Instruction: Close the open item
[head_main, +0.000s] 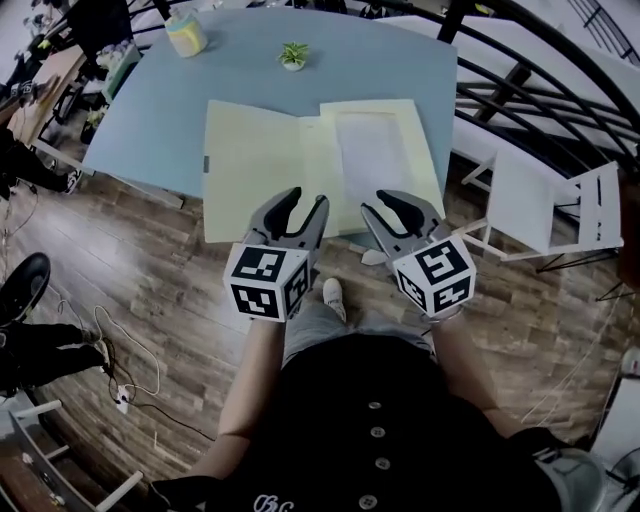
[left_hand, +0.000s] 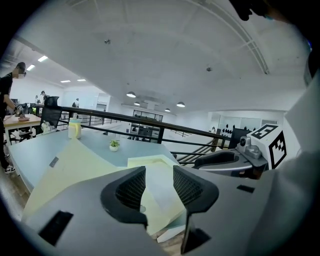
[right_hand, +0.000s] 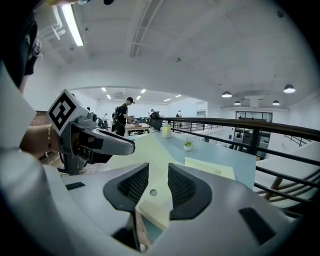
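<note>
A pale yellow folder (head_main: 255, 165) lies open and flat on the blue table (head_main: 150, 110), its two flaps spread left and right. A white sheet (head_main: 370, 150) rests on the right flap. My left gripper (head_main: 305, 200) hovers over the folder's near edge at its spine, open, with nothing between its jaws. My right gripper (head_main: 395, 205) hangs beside it over the right flap's near edge, also open and empty. The left gripper view shows the folder (left_hand: 75, 165) beyond the left gripper (left_hand: 159, 175). The right gripper view shows the folder (right_hand: 210, 167) past the right gripper (right_hand: 151, 175).
A small potted plant (head_main: 293, 56) and a yellow-lidded jar (head_main: 186, 33) stand at the table's far side. A black railing (head_main: 520, 60) runs along the right, with a white chair (head_main: 545, 200) beside the table. Cables (head_main: 110, 370) lie on the wooden floor at left.
</note>
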